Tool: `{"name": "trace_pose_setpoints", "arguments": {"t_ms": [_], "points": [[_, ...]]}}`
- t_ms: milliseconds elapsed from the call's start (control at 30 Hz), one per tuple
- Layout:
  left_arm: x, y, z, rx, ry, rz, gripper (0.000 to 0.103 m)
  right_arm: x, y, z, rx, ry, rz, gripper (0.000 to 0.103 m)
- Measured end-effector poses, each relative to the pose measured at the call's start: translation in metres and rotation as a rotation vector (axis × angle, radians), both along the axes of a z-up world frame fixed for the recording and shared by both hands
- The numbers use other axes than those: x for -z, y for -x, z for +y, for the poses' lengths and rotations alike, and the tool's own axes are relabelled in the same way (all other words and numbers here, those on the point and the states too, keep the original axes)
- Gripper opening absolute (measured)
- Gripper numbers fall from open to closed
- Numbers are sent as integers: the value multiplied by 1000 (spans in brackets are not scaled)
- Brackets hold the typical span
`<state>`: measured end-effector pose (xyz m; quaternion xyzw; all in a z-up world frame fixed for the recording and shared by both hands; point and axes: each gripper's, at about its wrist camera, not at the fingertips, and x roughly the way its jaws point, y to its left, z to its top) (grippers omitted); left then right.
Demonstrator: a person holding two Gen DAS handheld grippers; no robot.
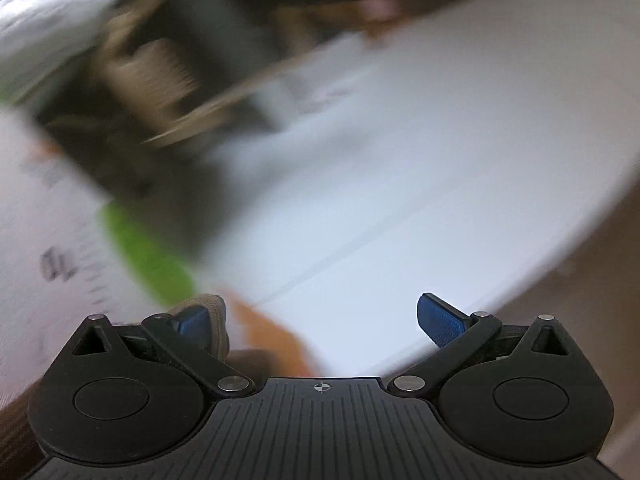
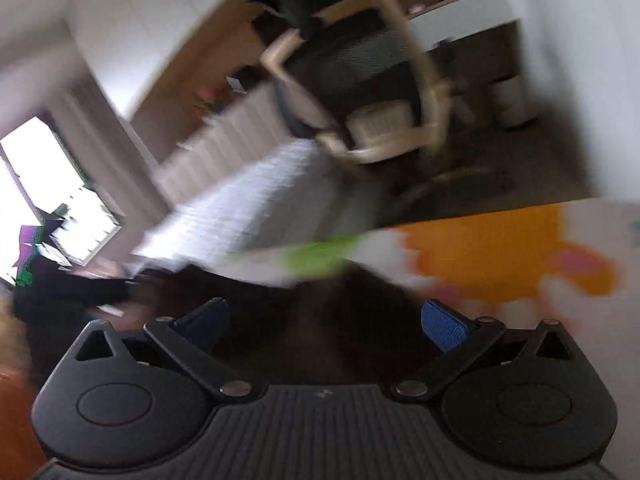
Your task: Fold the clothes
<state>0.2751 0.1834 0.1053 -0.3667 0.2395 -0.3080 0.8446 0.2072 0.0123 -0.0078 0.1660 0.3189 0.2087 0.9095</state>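
Both views are blurred by motion. My left gripper (image 1: 316,320) is open, its blue pads wide apart above a white table (image 1: 420,160). A tan-brown ribbed cloth edge (image 1: 216,320) lies against the left pad (image 1: 194,324); whether it is held I cannot tell. A white garment with green and orange patches (image 1: 136,240) lies at the left. My right gripper (image 2: 324,324) is open above a dark brown cloth (image 2: 340,320). The white, green and orange garment (image 2: 480,248) lies beyond it.
A beige-framed office chair (image 2: 380,92) with dark mesh stands past the table; it also shows in the left wrist view (image 1: 180,60). A white ribbed surface (image 2: 240,208) lies to its left. A bright window (image 2: 36,184) is at far left. Brown floor (image 1: 580,280) shows past the table's edge.
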Motion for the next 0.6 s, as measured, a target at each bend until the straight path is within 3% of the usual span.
{"name": "trace_pose_setpoints", "arguments": {"t_ms": [33, 133, 167, 267, 367, 433, 533, 600], "points": [[-4, 3, -2, 7, -24, -17, 103, 2, 6, 0, 3, 48, 1, 102], [6, 32, -6, -29, -281, 62, 103, 7, 26, -1, 13, 191, 3, 101], [13, 42, -8, -34, -347, 92, 103, 9, 32, -1, 16, 239, 4, 94], [43, 74, -10, 27, -392, 163, 103, 15, 52, -2, 26, 382, 6, 87], [64, 101, -22, 130, -313, 197, 103, 21, 71, -3, 36, 525, 9, 87], [72, 121, -37, 168, -327, 221, 103, 16, 91, -4, 50, 545, -3, 87], [70, 148, -51, 166, -430, 206, 103, 4, 122, -6, 92, 509, -41, 87], [61, 172, -61, 113, -562, 149, 103, -2, 144, -5, 86, 484, -54, 80]]}}
